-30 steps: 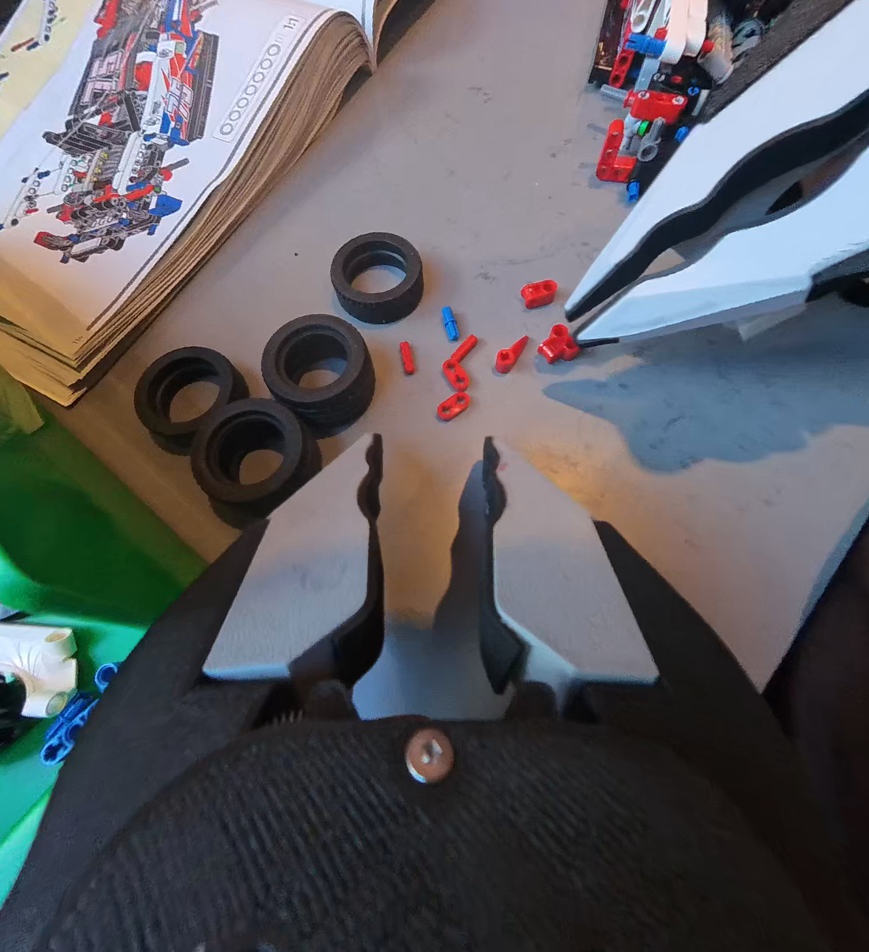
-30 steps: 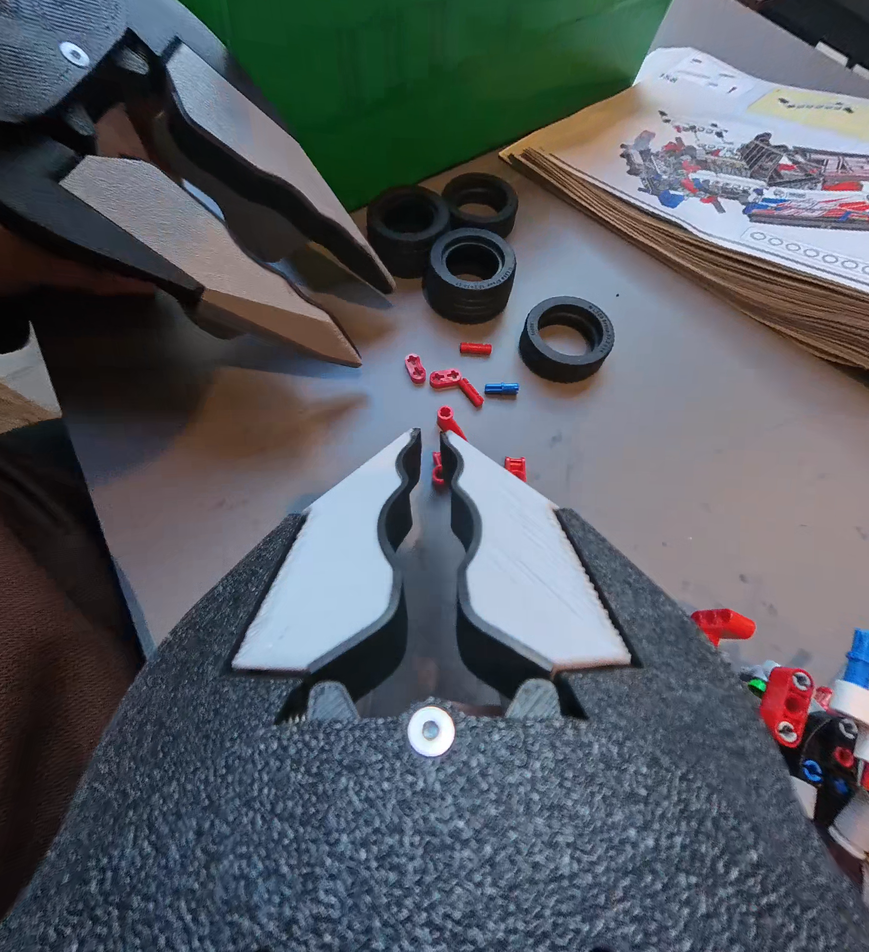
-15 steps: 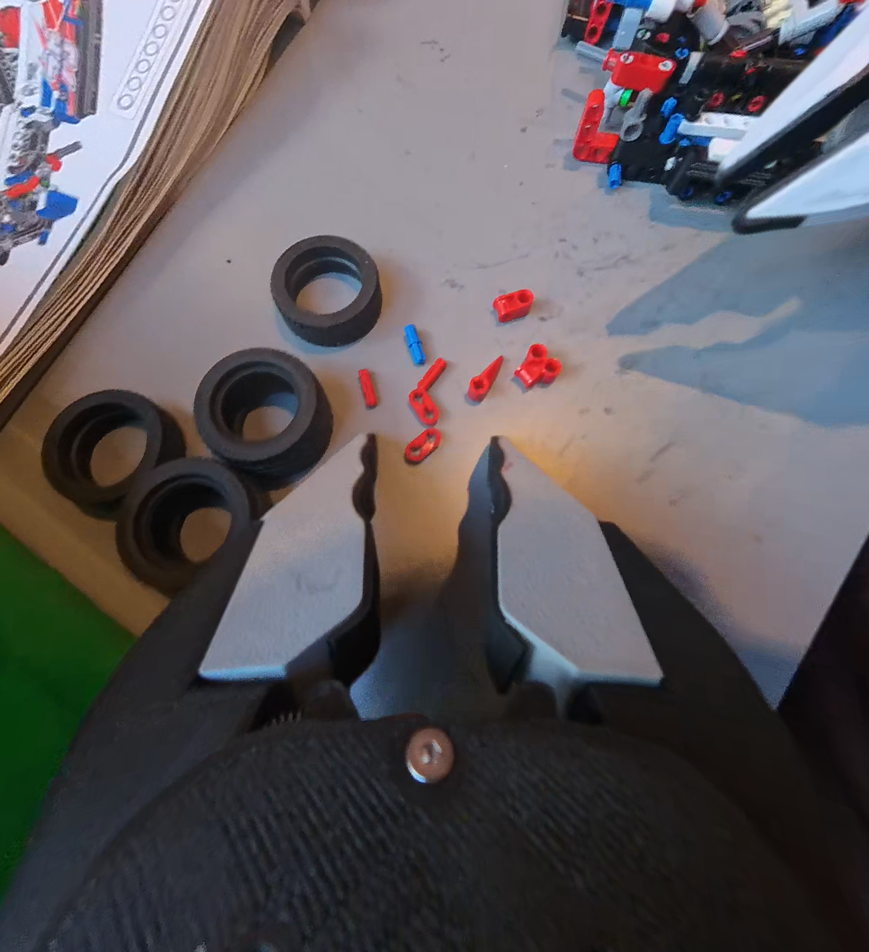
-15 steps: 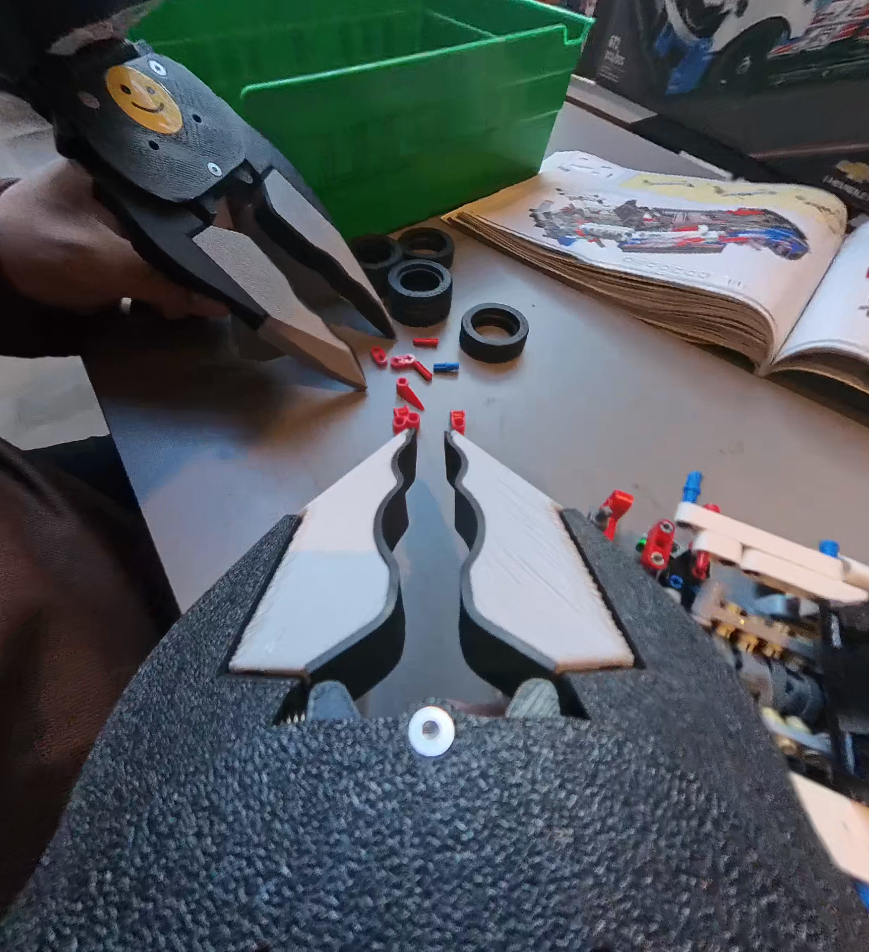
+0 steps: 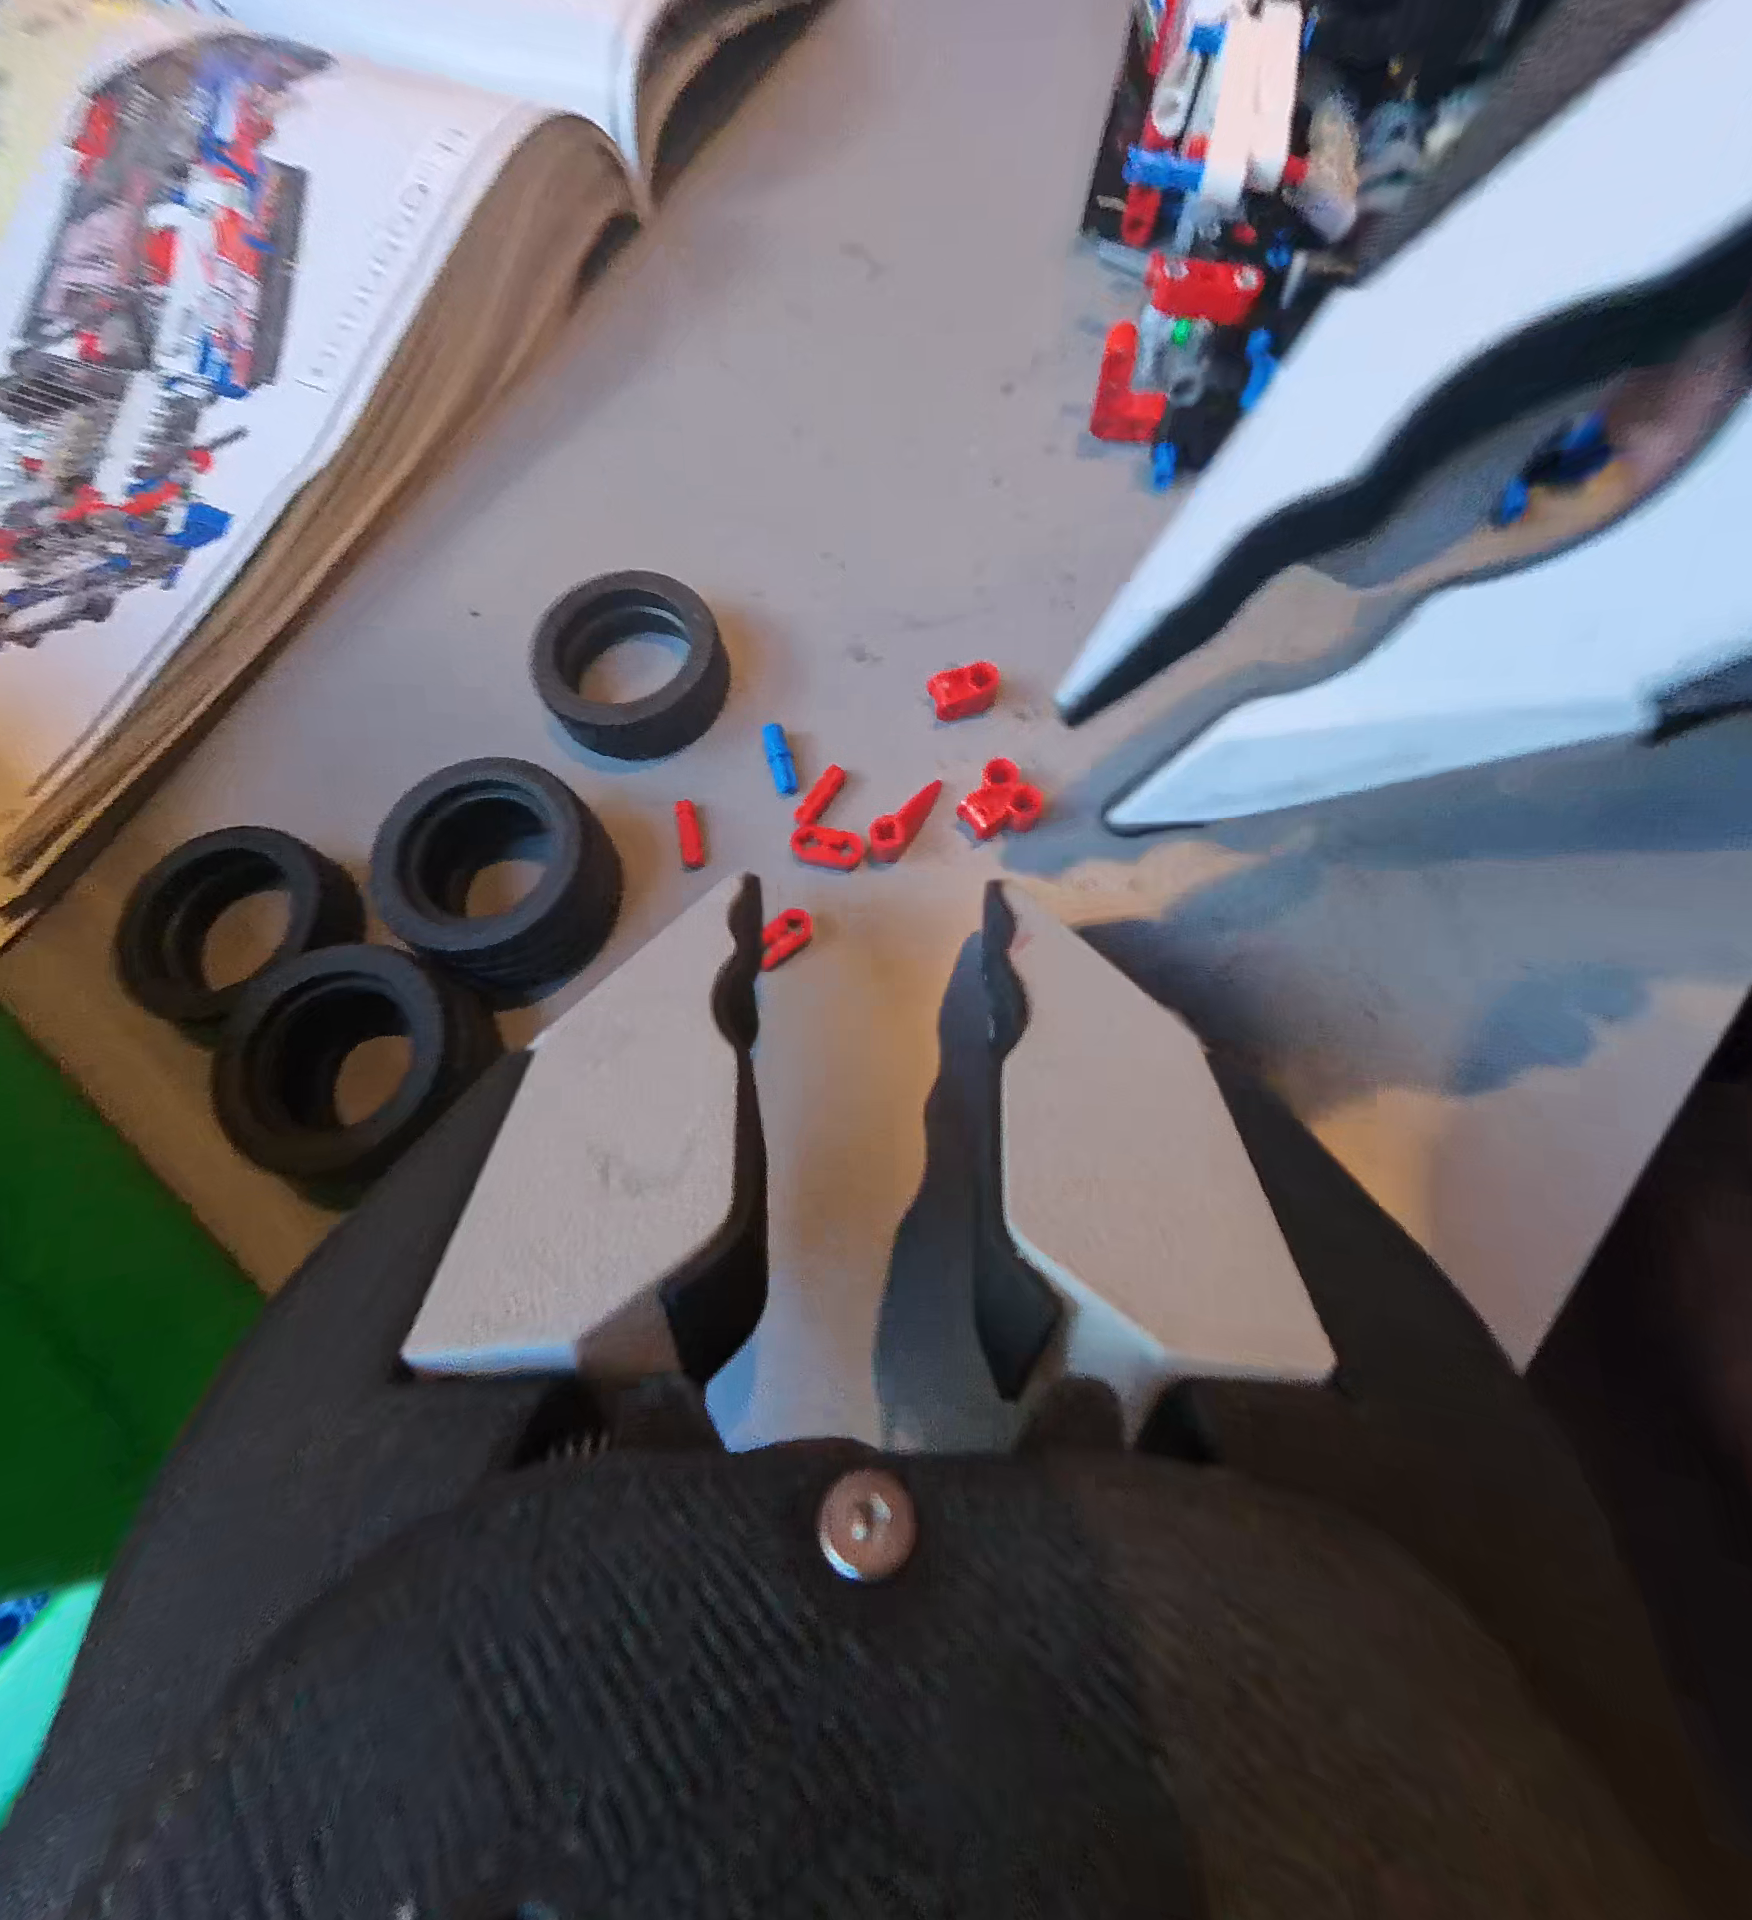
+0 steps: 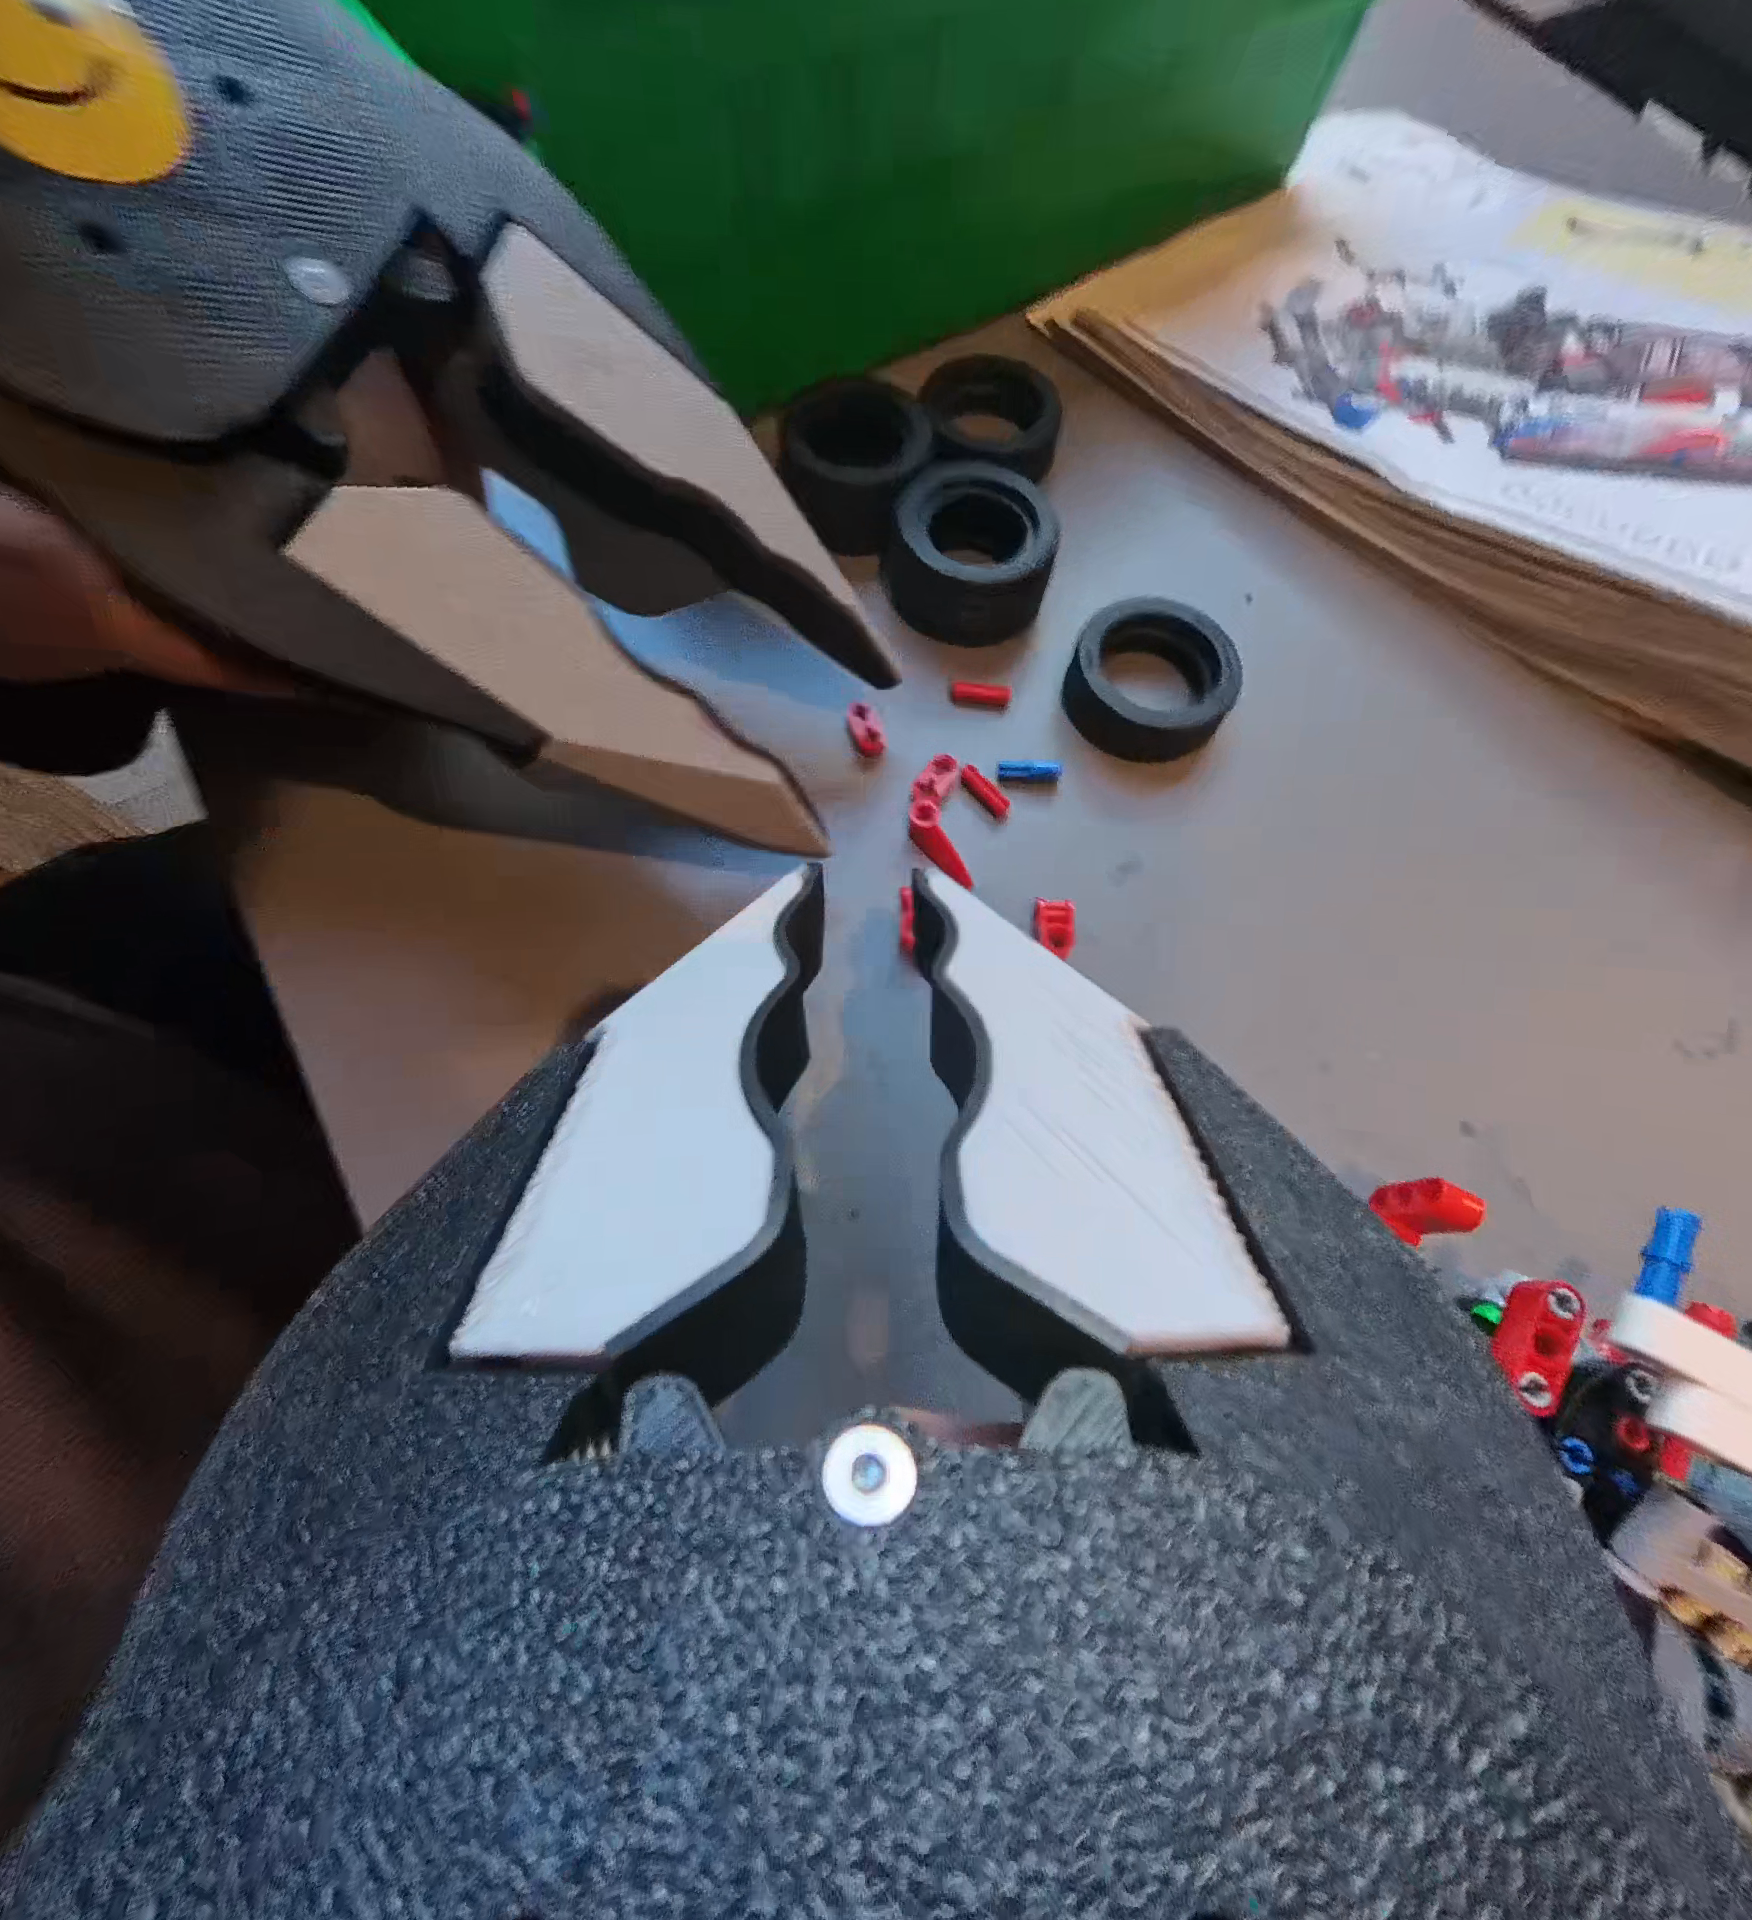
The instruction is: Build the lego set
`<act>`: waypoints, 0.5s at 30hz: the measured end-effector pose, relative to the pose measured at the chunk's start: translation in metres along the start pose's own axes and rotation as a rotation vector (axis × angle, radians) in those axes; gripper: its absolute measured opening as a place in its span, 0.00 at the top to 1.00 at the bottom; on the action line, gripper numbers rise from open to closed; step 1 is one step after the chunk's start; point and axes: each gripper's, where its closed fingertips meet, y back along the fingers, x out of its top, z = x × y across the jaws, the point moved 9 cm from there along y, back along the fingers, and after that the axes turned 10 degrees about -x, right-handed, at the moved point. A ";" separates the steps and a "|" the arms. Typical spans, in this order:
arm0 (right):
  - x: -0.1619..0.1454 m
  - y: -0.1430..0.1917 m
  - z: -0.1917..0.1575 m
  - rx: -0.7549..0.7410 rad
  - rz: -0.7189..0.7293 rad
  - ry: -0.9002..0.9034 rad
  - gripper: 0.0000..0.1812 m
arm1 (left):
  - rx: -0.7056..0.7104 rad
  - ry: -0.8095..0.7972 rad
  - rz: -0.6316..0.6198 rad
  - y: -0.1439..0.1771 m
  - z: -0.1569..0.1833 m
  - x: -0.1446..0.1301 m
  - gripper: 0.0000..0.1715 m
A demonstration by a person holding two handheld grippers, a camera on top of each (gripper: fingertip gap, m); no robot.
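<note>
Several small red Lego pieces (image 5: pixel 830 844) and a blue pin (image 5: pixel 778 756) lie loose on the grey table (image 5: pixel 851 364), beside several black tyres (image 5: pixel 493 852). My left gripper (image 5: pixel 870 894) is open and empty, with a red link (image 5: pixel 787 935) just inside its left fingertip. My right gripper (image 6: pixel 865 878) is open a little and low over the table. A red piece (image 6: pixel 906 920) lies between its tips, against the right finger, and is not gripped. In the right wrist view the left gripper (image 6: pixel 851 764) points at the same red pieces (image 6: pixel 939 821). The right gripper (image 5: pixel 1095 769) also shows in the left wrist view.
An open instruction book (image 5: pixel 176 260) lies at the back; it also shows in the right wrist view (image 6: pixel 1578 364). A green bin (image 6: pixel 851 156) stands behind the tyres (image 6: pixel 971 551). The partly built model (image 6: pixel 1630 1382) sits at the right, also seen in the left wrist view (image 5: pixel 1194 260). There is about 4 cm between the tips of the two grippers. My left gripper's tips are some 4 cm from the blue pin (image 5: pixel 778 756). My right wrist view (image 6: pixel 1028 763) looks at it from another angle.
My right gripper, which had drawn back toward the model, has come down to the red pieces again with its jaws a little wider. The left gripper has stayed open and shifted slightly.
</note>
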 end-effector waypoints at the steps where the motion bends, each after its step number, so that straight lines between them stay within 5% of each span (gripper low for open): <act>1: 0.002 0.007 -0.002 -0.004 0.031 0.023 0.92 | 0.011 0.012 0.021 0.002 -0.002 0.001 0.77; 4: 0.002 0.037 0.015 -0.111 0.090 0.051 0.93 | 0.005 0.030 0.067 0.003 -0.003 0.005 0.76; 9: -0.024 0.107 0.091 -0.340 0.116 -0.125 0.90 | -0.095 -0.011 0.126 -0.012 0.010 0.038 0.74; 15: -0.069 0.170 0.157 -0.551 0.162 -0.287 0.88 | -0.250 -0.006 -0.026 -0.039 0.007 0.076 0.67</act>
